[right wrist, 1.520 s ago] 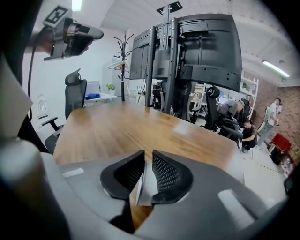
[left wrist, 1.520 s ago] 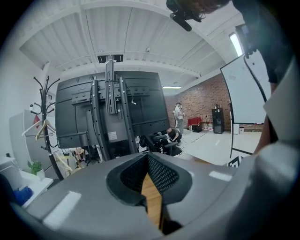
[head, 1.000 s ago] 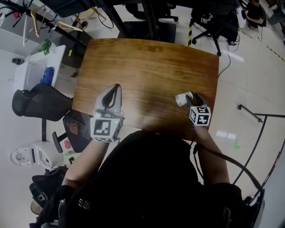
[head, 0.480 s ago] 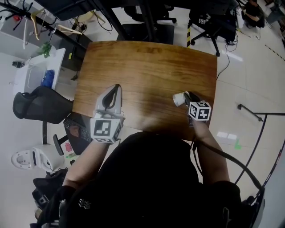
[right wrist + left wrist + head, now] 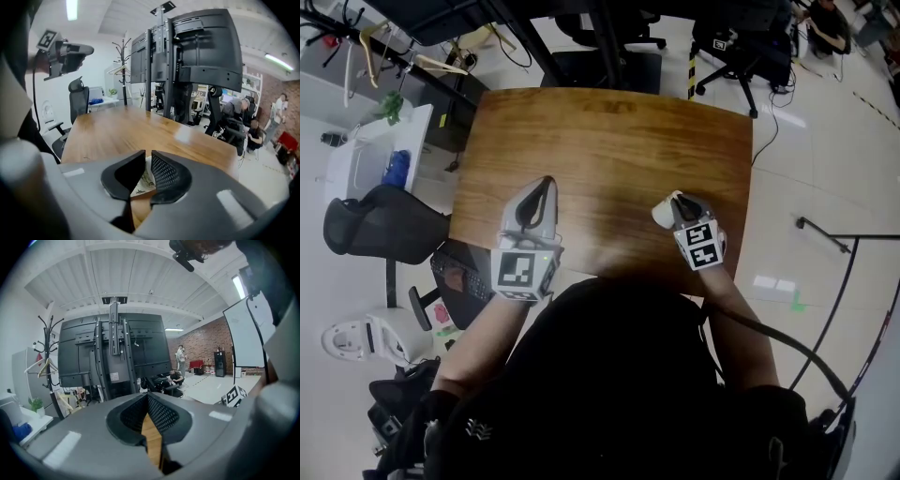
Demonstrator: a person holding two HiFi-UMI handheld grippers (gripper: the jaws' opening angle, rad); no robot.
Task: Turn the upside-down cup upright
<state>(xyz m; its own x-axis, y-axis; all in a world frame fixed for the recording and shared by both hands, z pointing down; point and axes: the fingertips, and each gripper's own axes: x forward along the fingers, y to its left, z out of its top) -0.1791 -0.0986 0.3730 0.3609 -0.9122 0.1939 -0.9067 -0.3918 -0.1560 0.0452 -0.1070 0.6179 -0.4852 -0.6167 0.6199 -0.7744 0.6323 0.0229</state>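
Observation:
A white cup (image 5: 662,214) with a printed pattern is at the right front of the wooden table (image 5: 609,141), tilted on its side at my right gripper's tip. My right gripper (image 5: 678,200) has its jaws closing, and they stand narrow with the cup's wall (image 5: 142,180) pressed between the pads. In the right gripper view, the right gripper (image 5: 148,155) points down over the table (image 5: 122,131). My left gripper (image 5: 546,181) hovers over the table's left front, shut with nothing in it. In the left gripper view, its tips (image 5: 146,395) meet.
A black office chair (image 5: 384,220) and a white side desk (image 5: 370,150) stand to the table's left. A large black screen stand (image 5: 187,51) is beyond the far edge, with more chairs (image 5: 741,52) behind it. The table's front edge runs just below both grippers.
My right gripper's jaws have closed onto the cup. It has rolled and shifted left and slightly up, carrying the cup along. The left gripper has stayed put.

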